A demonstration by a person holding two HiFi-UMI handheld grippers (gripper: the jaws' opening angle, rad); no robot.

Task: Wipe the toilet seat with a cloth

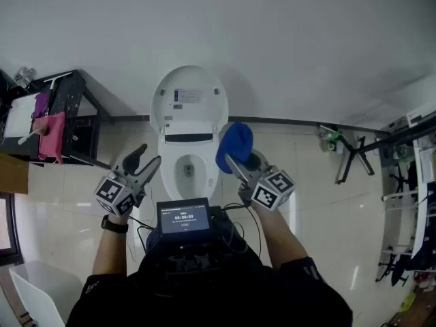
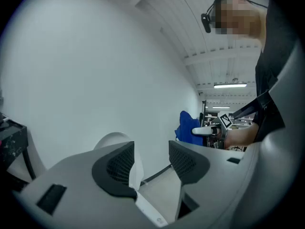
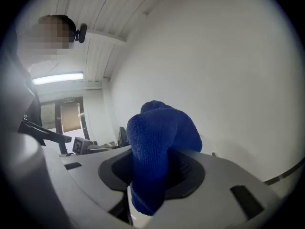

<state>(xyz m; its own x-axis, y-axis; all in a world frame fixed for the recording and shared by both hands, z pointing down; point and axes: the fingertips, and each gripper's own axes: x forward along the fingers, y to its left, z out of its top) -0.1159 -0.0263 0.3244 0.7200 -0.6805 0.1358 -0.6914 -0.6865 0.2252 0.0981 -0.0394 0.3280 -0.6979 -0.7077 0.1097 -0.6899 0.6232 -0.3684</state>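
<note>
A white toilet (image 1: 189,125) stands against the wall with its lid (image 1: 189,98) raised and the seat (image 1: 172,171) around the bowl showing below it. My right gripper (image 1: 238,161) is shut on a blue cloth (image 1: 234,146), held above the seat's right side. The bunched blue cloth (image 3: 159,149) fills the space between the jaws in the right gripper view. My left gripper (image 1: 144,161) hangs open and empty left of the bowl. In the left gripper view the raised lid (image 2: 114,141) shows past the left gripper (image 2: 151,162), and the blue cloth (image 2: 187,126) is at the right.
A black shelf (image 1: 67,107) with a pink cloth (image 1: 52,134) stands to the left of the toilet. A black stand (image 1: 354,152) and a white rack (image 1: 409,182) are at the right. A small screen (image 1: 184,218) sits at the person's chest. The floor is pale tile.
</note>
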